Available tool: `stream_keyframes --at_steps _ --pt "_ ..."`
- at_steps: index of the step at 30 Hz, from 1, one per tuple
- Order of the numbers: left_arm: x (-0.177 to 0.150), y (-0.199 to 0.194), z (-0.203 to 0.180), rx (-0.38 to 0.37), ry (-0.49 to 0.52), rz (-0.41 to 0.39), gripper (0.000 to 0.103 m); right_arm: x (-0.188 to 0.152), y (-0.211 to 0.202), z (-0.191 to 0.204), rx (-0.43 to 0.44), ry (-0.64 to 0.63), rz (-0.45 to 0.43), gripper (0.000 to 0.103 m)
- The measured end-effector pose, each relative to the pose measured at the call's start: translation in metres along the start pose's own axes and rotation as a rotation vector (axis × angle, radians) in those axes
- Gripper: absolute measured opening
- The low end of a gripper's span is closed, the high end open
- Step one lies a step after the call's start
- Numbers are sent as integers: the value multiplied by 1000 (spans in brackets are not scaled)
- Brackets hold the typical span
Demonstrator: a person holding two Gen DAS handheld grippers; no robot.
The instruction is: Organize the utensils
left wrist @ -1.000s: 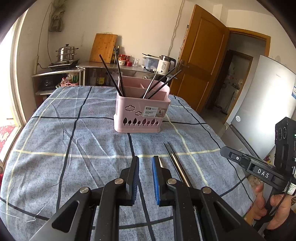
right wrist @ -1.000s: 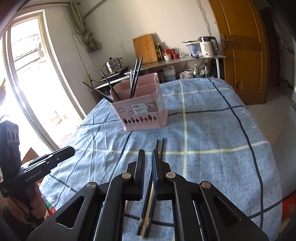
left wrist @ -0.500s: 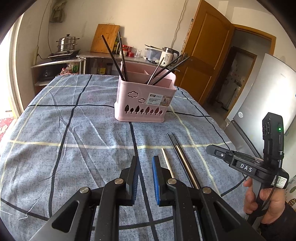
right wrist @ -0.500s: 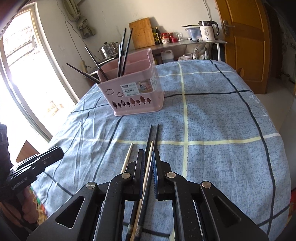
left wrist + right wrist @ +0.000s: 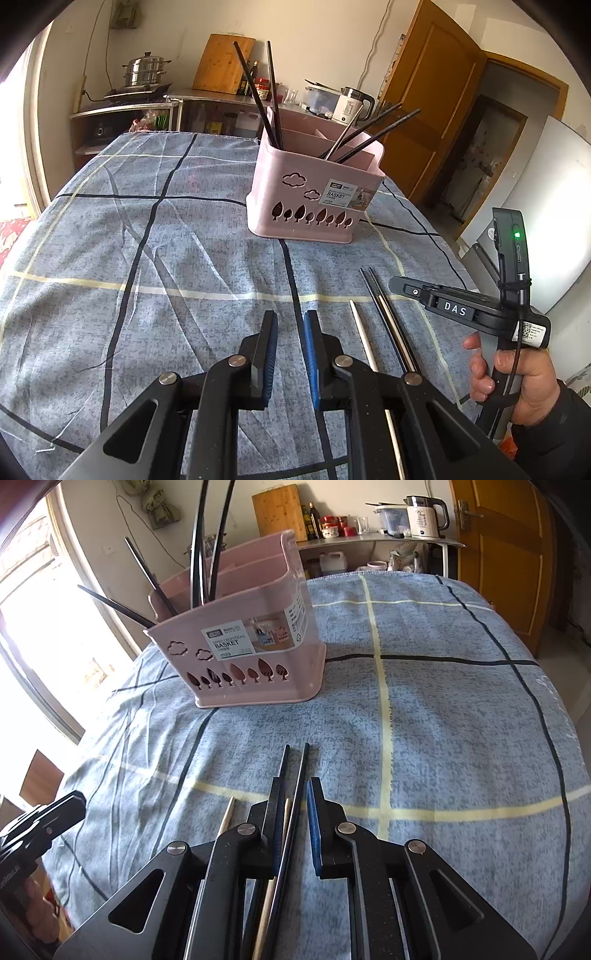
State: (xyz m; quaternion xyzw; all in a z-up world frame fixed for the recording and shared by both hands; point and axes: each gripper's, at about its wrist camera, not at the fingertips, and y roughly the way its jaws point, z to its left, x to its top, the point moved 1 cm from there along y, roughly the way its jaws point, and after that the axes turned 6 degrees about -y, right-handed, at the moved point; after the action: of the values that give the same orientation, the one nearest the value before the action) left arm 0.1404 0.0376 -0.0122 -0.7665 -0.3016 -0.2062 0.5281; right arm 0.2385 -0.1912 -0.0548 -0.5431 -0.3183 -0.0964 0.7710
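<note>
A pink utensil basket [image 5: 314, 192] [image 5: 251, 653] stands on the blue checked tablecloth [image 5: 147, 258] with several dark chopsticks upright in it. Two black chopsticks [image 5: 384, 317] [image 5: 301, 760] and two pale wooden ones [image 5: 364, 339] [image 5: 227, 816] lie loose on the cloth in front of it. My right gripper [image 5: 294, 786] [image 5: 397, 286] hovers low over these; its jaws are opening, with a black and a wooden chopstick lying in the gap, not pressed. My left gripper [image 5: 290, 321] [image 5: 70, 805] is left of the loose chopsticks, its jaws a narrow gap apart with nothing between.
A person's hand [image 5: 517, 373] holds the right gripper at the table's right edge. Behind the table are a counter with a white kettle [image 5: 351, 107], a wooden cutting board [image 5: 221, 62] and a steel pot [image 5: 146, 72]. A wooden door [image 5: 424, 122] and a pale fridge [image 5: 554, 206] stand to the right.
Both grippers have moved forward and down towards the table. The right gripper now straddles the loose chopsticks and its jaws stand a little wider. The left jaws are unchanged.
</note>
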Motion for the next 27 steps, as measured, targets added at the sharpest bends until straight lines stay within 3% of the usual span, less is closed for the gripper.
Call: stream_keyframes --at_steps 6,15,27 --pt "3 6 -1 -6 2 11 14 5 23 -6 -13 13 53 12" --pt "11 23 -23 -49 33 43 14 1 15 -23 -16 36 62 9" --pt "26 98 -83 -110 88 195 14 -16 -5 -50 -29 55 85 7"
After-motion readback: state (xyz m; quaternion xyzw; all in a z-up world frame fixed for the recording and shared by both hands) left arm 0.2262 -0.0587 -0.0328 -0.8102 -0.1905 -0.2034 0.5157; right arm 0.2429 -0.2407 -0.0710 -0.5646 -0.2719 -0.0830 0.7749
